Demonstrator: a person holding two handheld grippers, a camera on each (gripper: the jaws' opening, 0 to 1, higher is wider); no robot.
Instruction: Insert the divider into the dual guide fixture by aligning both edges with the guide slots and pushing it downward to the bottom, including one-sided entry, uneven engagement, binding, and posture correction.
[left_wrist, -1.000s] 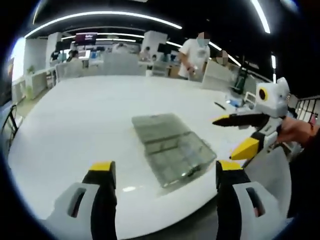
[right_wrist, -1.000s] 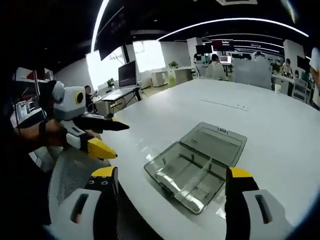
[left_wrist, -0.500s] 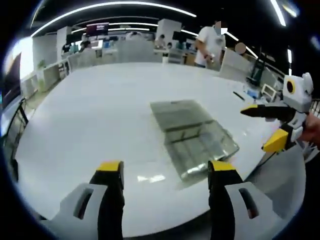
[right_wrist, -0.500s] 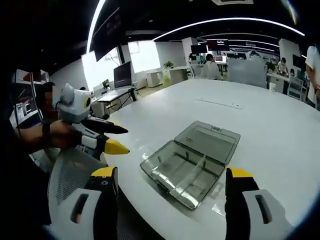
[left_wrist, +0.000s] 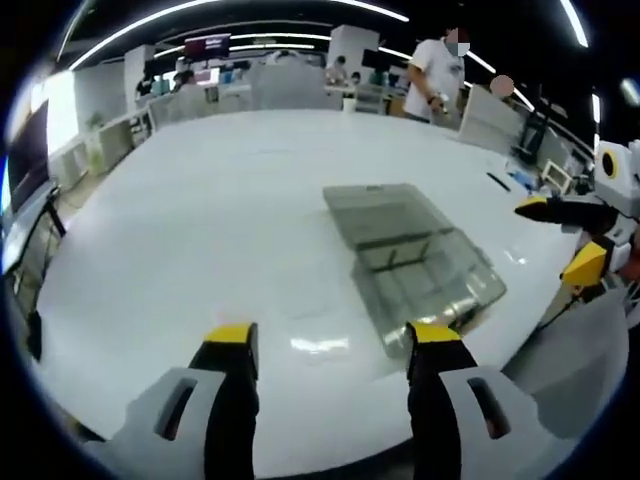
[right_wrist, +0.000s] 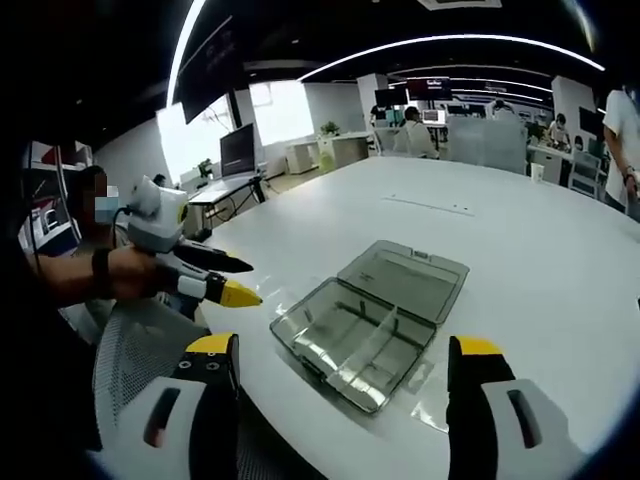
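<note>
A clear plastic box (left_wrist: 415, 258) lies open on the white table (left_wrist: 190, 220), lid flat behind the tray. A thin partition (right_wrist: 385, 322) crosses the tray of the box (right_wrist: 362, 322). My left gripper (left_wrist: 332, 338) hovers open over the table's near edge, the box just ahead of its right jaw. My right gripper (right_wrist: 345, 348) is open too, its jaws framing the box from the other side. The right gripper (left_wrist: 555, 237) comes in from the right of the box, empty. The left gripper (right_wrist: 238, 280), held in a hand, is left of the box.
The table (right_wrist: 540, 250) is large and round, with its edge close to the box. A mesh chair (right_wrist: 135, 350) stands below the left hand. Small items (left_wrist: 500, 182) lie at the far right of the table. People and desks (left_wrist: 440, 70) fill the background.
The left gripper has moved in over the table toward the box, which now lies closer to its right jaw. Both grippers stay open and empty. The box has not shifted.
</note>
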